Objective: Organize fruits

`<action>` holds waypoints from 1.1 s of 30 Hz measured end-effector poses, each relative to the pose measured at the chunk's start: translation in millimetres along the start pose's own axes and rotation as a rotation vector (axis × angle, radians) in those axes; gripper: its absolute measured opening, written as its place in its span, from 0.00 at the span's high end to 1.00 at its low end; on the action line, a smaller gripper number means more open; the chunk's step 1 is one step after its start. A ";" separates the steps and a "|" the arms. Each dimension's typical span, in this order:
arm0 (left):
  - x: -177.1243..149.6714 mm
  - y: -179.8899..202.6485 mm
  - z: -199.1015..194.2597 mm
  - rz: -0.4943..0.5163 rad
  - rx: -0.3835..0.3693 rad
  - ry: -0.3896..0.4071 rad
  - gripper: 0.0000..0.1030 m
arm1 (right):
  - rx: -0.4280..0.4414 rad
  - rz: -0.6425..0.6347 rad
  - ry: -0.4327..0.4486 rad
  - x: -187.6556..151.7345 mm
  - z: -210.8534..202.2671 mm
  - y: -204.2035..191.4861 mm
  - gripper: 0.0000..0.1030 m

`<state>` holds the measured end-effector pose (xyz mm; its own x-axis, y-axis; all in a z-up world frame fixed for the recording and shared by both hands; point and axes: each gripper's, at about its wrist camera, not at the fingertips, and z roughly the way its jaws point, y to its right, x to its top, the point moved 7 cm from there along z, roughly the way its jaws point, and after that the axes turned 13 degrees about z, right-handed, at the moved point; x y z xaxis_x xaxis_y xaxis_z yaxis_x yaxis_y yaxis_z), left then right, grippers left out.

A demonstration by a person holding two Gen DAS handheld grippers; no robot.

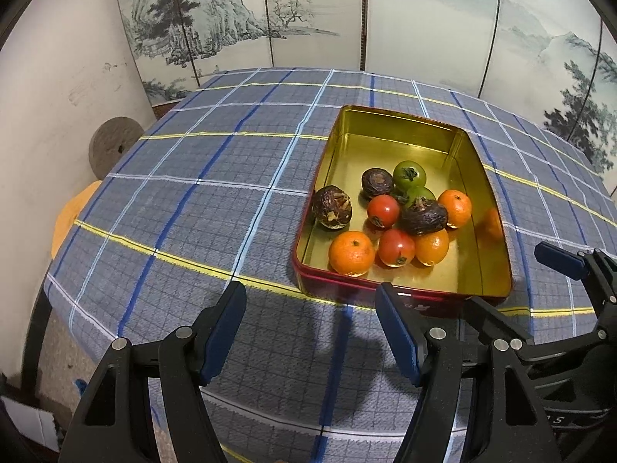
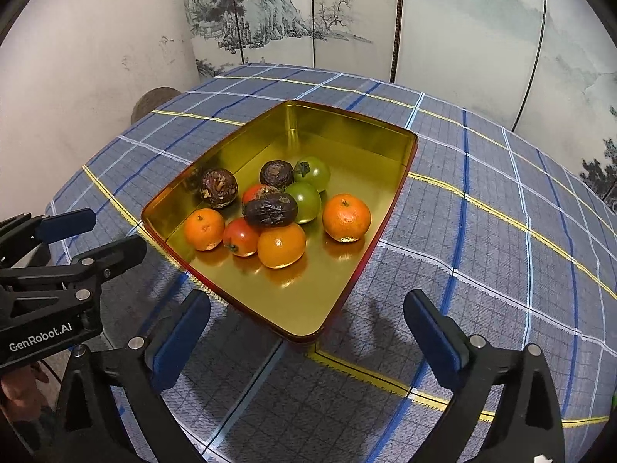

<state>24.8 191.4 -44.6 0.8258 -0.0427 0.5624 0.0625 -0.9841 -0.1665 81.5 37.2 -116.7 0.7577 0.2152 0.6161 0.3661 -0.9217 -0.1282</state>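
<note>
Gold tin [image 2: 216, 162] of fruit beyond empty right gripper [image 2: 308, 332].

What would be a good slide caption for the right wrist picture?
Open right hand-held gripper hovers before a gold-lined tin of mixed fruits on a plaid tablecloth.

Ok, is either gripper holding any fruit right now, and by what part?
Nothing is held. The left gripper and right gripper are both open over the tablecloth; all fruit lies in the tin.
</note>
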 end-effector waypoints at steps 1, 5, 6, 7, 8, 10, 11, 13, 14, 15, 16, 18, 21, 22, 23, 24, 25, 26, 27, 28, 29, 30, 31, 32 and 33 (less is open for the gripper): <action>-0.2 0.0 0.1 -0.001 -0.002 0.000 0.32 | 0.000 -0.001 -0.001 0.2 0.7 0.3 0.03; -0.3 -0.3 0.5 -0.003 0.001 -0.002 0.32 | -0.002 -0.006 -0.007 -2.0 2.3 -0.1 0.03; -0.1 -0.1 0.6 -0.003 0.001 0.000 0.32 | -0.002 -0.007 -0.008 -2.1 2.5 -0.1 0.03; -0.1 0.0 0.6 -0.002 0.001 -0.001 0.32 | -0.003 -0.007 -0.009 -2.2 2.6 -0.3 0.03; -0.1 -0.1 0.6 -0.002 0.001 -0.001 0.32 | -0.003 -0.007 -0.010 -2.4 2.9 -0.5 0.03; -0.3 -0.5 1.1 -0.005 -0.001 -0.002 0.32 | -0.002 -0.007 -0.012 -2.7 2.8 -0.8 0.03; -0.5 -0.8 1.0 -0.006 -0.001 -0.002 0.32 | -0.002 -0.008 -0.011 -2.9 2.7 -0.9 0.03; -1.0 -1.6 1.5 -0.007 -0.001 -0.003 0.32 | -0.003 -0.008 -0.012 -2.9 2.9 -1.0 0.03; -0.9 -1.6 1.4 -0.007 -0.001 -0.003 0.32 | -0.003 -0.008 -0.013 -3.2 3.0 -0.9 0.03; -0.9 -1.4 1.4 -0.007 -0.003 -0.003 0.32 | -0.003 -0.007 -0.014 -3.6 3.4 -1.0 0.03; -1.2 -2.0 1.5 -0.008 -0.003 -0.004 0.32 | -0.003 -0.007 -0.015 -4.1 3.5 -1.2 0.03; -1.3 -2.8 1.6 -0.007 0.003 -0.003 0.32 | -0.002 -0.007 -0.017 -4.8 4.1 -1.3 0.03; -1.8 -2.8 2.3 -0.008 0.001 -0.003 0.32 | -0.003 -0.007 -0.020 -5.7 4.4 -1.0 0.03; -2.4 -3.4 2.9 -0.010 0.001 -0.005 0.32 | -0.003 -0.007 -0.020 -5.6 4.5 -1.0 0.03; -3.5 -3.8 3.2 -0.012 0.001 -0.006 0.32 | -0.003 -0.007 -0.020 -5.8 4.6 -1.0 0.03; -4.0 -4.6 3.6 -0.015 0.001 -0.008 0.32 | -0.003 -0.007 -0.021 -5.7 4.5 -1.1 0.03; -4.6 -5.4 4.0 -0.017 0.001 -0.009 0.32 | -0.003 -0.007 -0.022 -6.2 4.7 -1.1 0.03; -5.1 -6.0 4.4 -0.019 0.001 -0.009 0.32 | -0.003 -0.007 -0.022 -6.6 5.0 -0.9 0.03; -5.3 -6.3 4.6 -0.021 0.002 -0.010 0.32 | -0.004 -0.007 -0.022 -6.9 5.0 -0.9 0.03; -5.8 -7.2 4.9 -0.023 0.002 -0.010 0.32 | -0.004 -0.007 -0.022 -6.9 5.4 -0.8 0.03; -6.1 -7.6 5.2 -0.021 0.003 -0.011 0.32 | -0.004 -0.007 -0.024 -7.5 5.6 -0.8 0.03; -6.2 -8.0 5.1 -0.019 0.004 -0.011 0.32 | -0.005 -0.007 -0.024 -7.4 5.9 -0.7 0.03; -5.8 -7.5 5.0 -0.020 0.003 -0.010 0.32 | -0.006 -0.008 -0.025 -7.8 6.5 -0.7 0.02; -5.3 -6.5 5.0 -0.021 0.000 -0.011 0.32 | -0.006 -0.009 -0.027 -8.3 7.2 -0.8 0.03; -6.1 -7.7 5.1 -0.021 -0.004 -0.011 0.32 | -0.006 -0.009 -0.028 -8.8 7.6 -0.8 0.03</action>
<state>22.1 200.1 -50.9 0.8302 -0.0197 0.5571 0.0781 -0.9854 -0.1511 78.7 38.5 -128.0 0.7696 0.2322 0.5948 0.3694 -0.9217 -0.1182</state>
